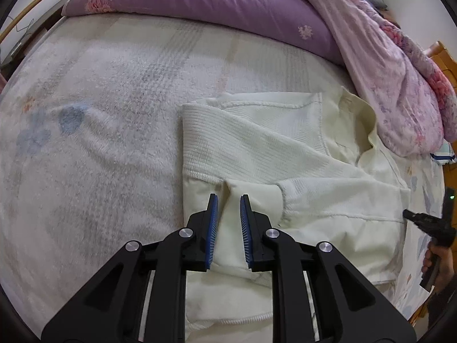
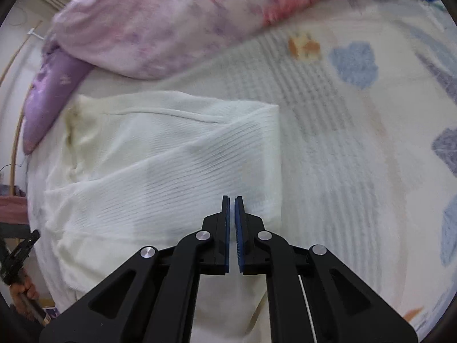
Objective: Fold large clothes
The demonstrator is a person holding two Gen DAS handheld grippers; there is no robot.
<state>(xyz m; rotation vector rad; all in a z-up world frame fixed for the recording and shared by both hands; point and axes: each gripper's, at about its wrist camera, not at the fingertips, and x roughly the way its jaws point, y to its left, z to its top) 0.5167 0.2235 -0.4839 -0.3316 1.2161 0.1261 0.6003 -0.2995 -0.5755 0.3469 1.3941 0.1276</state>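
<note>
A cream ribbed sweater (image 1: 285, 154) lies partly folded on the bed, its sleeves laid across the body. My left gripper (image 1: 228, 200) is open, its blue-padded fingers on either side of a raised fold of the sweater near its near left edge. In the right wrist view the sweater (image 2: 171, 154) fills the middle. My right gripper (image 2: 232, 200) hangs over the sweater's ribbed sleeve with its jaws almost together and nothing between them. The right gripper also shows in the left wrist view (image 1: 411, 215), and the left one in the right wrist view (image 2: 31, 235).
The bed has a white fleece cover (image 1: 100, 143) with blue and orange patches (image 2: 354, 63). A purple floral duvet (image 1: 228, 3) is bunched along the far side, with a pink one (image 2: 171, 23) beside it. Wooden furniture (image 1: 445, 57) stands at the right.
</note>
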